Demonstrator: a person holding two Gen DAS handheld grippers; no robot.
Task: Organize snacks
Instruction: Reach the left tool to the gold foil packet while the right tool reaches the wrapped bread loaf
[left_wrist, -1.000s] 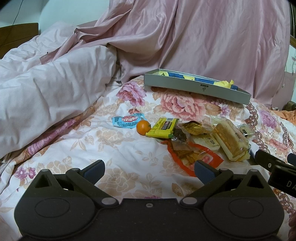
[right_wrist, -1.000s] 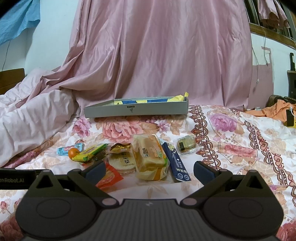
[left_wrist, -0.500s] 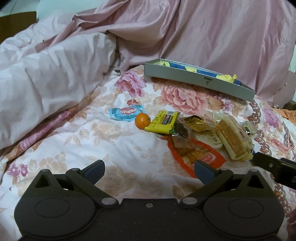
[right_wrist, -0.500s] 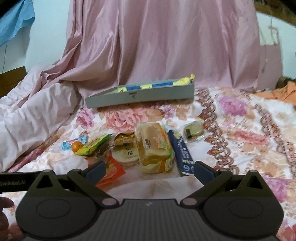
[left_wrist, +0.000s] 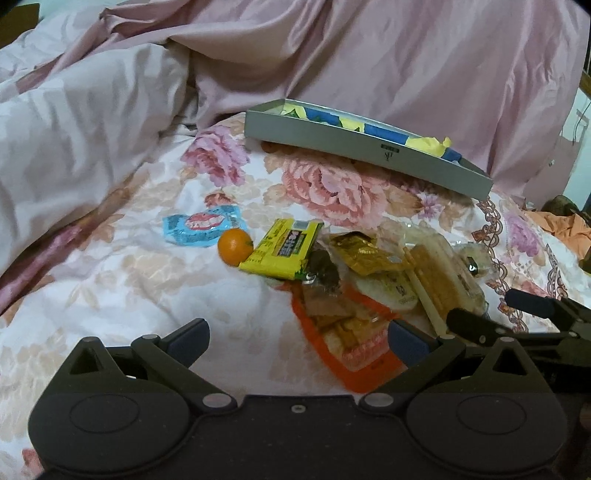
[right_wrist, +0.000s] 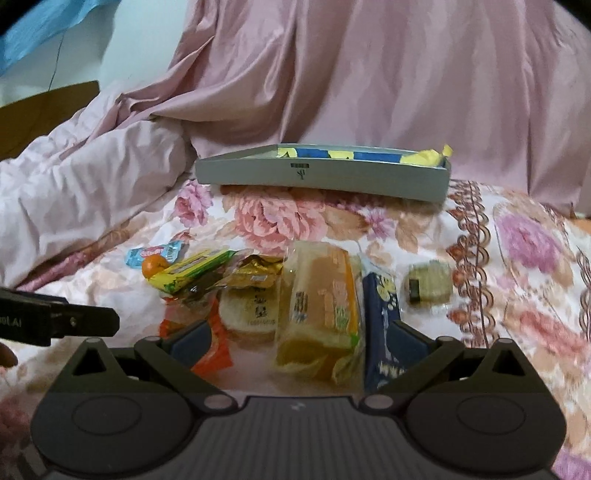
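A heap of snacks lies on the floral bedsheet: a small orange (left_wrist: 235, 246), a yellow-green packet (left_wrist: 283, 248), a blue candy wrapper (left_wrist: 201, 229), an orange-edged packet (left_wrist: 347, 336), a gold wrapper (left_wrist: 364, 251) and a wrapped bread loaf (right_wrist: 318, 306). A navy bar packet (right_wrist: 380, 325) and a small clear-wrapped cake (right_wrist: 428, 286) lie to the right. A grey tray (right_wrist: 321, 177) stands behind, with blue and yellow items inside. My left gripper (left_wrist: 297, 334) is open and empty above the sheet, near the orange-edged packet. My right gripper (right_wrist: 301, 334) is open, its fingers on either side of the loaf's near end.
A pink quilt (left_wrist: 74, 140) is piled on the left. A pink curtain (right_wrist: 369, 74) hangs behind the tray. Orange cloth (left_wrist: 565, 229) lies at the far right. Each gripper shows at the edge of the other's view.
Both grippers have moved forward and down toward the snack heap. The right gripper's fingers now flank the bread loaf. Both stay open.
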